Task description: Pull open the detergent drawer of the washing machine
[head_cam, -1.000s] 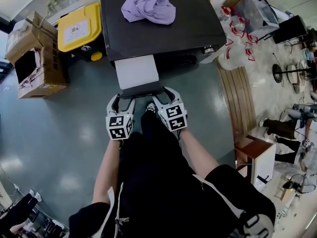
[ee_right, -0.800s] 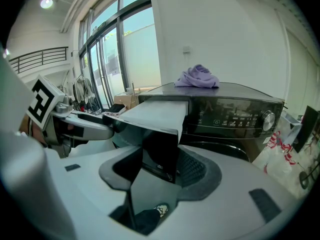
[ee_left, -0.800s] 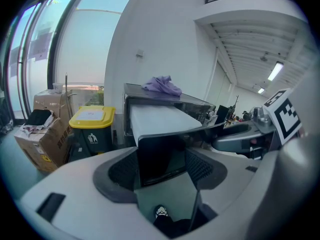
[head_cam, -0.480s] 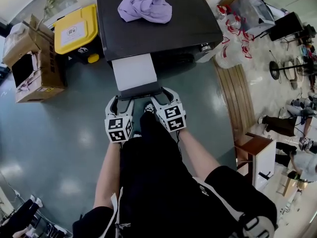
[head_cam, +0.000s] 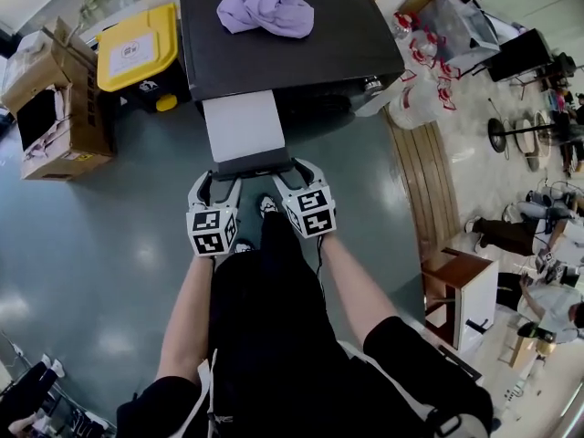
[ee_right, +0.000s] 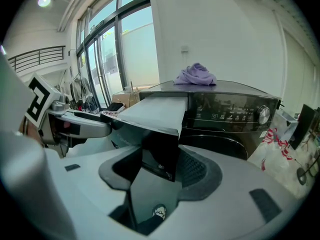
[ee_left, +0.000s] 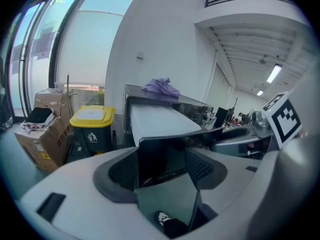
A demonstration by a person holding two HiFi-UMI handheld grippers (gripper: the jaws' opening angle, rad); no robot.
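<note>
The black washing machine has its detergent drawer standing far out toward me, its pale top facing up. The drawer's dark front panel spans between my two grippers. My left gripper holds its left corner and my right gripper holds its right corner. In the left gripper view the front panel fills the space between the pads of the left gripper. In the right gripper view the panel's corner sits likewise in the right gripper, beside the control panel.
A purple cloth lies on the machine's top. A yellow-lidded bin and cardboard boxes stand to its left. Plastic bags, a wooden platform and a small table are on the right. My shoe is under the drawer.
Only the head view has shifted a little. Both grippers stay at the drawer's front corners, and the drawer sticks out as far as before.
</note>
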